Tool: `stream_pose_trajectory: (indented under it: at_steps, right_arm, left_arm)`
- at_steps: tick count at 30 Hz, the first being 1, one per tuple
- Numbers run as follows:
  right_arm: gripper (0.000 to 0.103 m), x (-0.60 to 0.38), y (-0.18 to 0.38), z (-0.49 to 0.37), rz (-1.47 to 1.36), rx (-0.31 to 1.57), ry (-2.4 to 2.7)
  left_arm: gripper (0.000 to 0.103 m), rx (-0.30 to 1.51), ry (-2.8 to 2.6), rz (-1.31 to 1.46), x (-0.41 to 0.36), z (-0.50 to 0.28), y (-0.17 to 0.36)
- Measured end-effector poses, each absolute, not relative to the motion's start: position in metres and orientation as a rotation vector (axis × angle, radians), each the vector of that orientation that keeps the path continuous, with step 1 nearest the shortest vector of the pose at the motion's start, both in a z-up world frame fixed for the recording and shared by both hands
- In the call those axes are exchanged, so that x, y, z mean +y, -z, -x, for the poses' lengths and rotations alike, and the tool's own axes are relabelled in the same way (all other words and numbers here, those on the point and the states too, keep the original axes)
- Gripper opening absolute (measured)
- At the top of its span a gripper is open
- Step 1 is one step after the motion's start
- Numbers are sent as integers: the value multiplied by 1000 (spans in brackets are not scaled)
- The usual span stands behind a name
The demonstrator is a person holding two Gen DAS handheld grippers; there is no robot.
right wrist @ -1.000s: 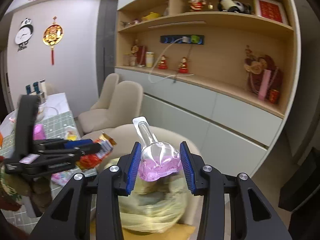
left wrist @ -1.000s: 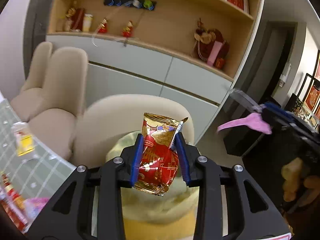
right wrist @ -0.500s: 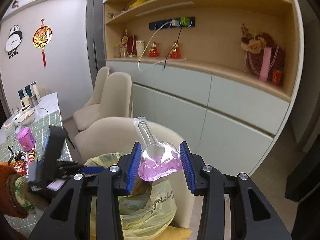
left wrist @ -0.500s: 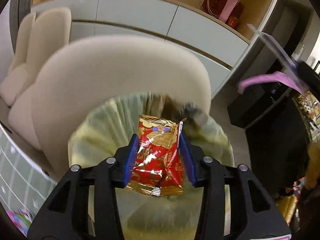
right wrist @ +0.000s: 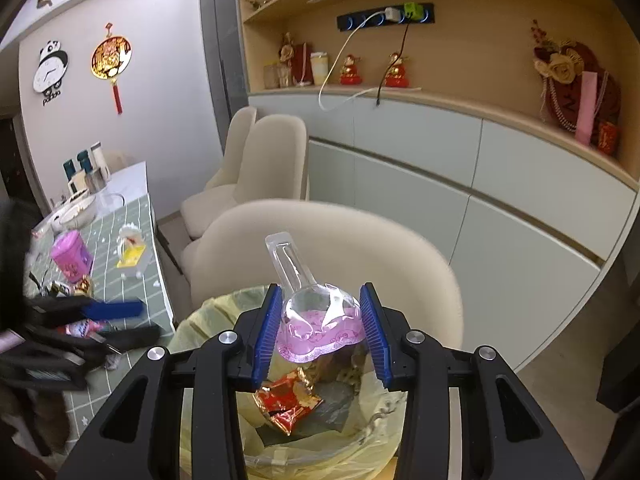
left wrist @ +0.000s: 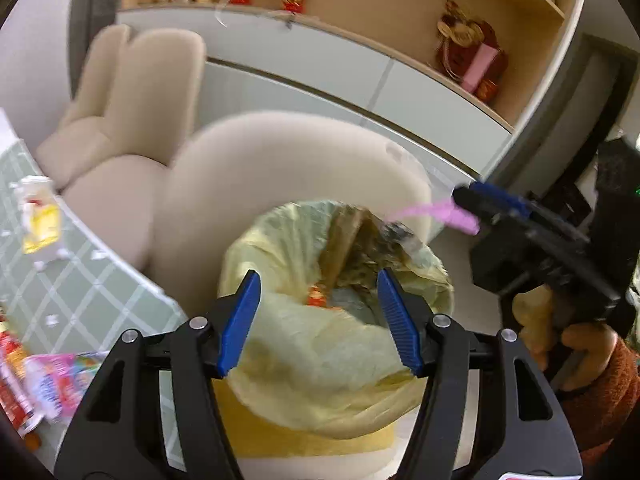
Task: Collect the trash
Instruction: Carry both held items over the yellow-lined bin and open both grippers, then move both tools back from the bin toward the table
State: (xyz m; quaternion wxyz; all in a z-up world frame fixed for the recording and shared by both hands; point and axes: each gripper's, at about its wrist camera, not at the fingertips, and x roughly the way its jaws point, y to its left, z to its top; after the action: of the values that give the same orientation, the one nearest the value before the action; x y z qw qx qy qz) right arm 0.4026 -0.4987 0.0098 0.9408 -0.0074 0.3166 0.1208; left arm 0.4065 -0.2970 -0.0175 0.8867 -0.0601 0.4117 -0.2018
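Note:
My left gripper is open and empty above the yellow-lined trash bin. The red and gold snack wrapper lies inside the bin; a bit of it shows in the left wrist view. My right gripper is shut on a clear plastic blister pack with a pink backing and holds it over the bin's mouth. In the left wrist view the right gripper is at the right, above the bin's far rim, with the pink pack in it.
A beige chair stands right behind the bin, two more further back. The green checked table at the left carries a pink cup, a small white and yellow carton and wrappers. White cabinets and shelves line the wall.
My left gripper opened and dropped the red wrapper into the bin, then drew back. My right gripper moved forward and down over the bin with the blister pack.

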Motion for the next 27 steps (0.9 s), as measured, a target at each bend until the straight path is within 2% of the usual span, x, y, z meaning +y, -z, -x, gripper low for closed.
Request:
stream_pose_trajectory:
  at_steps: [9, 12, 16, 21, 27]
  right_arm:
    - [40, -489, 18, -405, -10, 688, -226]
    - [57, -490, 18, -396, -62, 672, -230]
    - [61, -481, 10, -376, -81, 646, -199]
    - [62, -451, 2, -345, -73, 657, -200]
    - [62, -371, -8, -300, 40, 648, -201]
  left_arm:
    - [58, 832, 275, 144, -252, -371, 9]
    - [58, 836, 261, 140, -239, -360, 10]
    - [58, 834, 244, 153, -212, -337, 10]
    - [58, 796, 231, 149, -166, -304, 0]
    - [58, 701, 167, 141, -80, -258, -25]
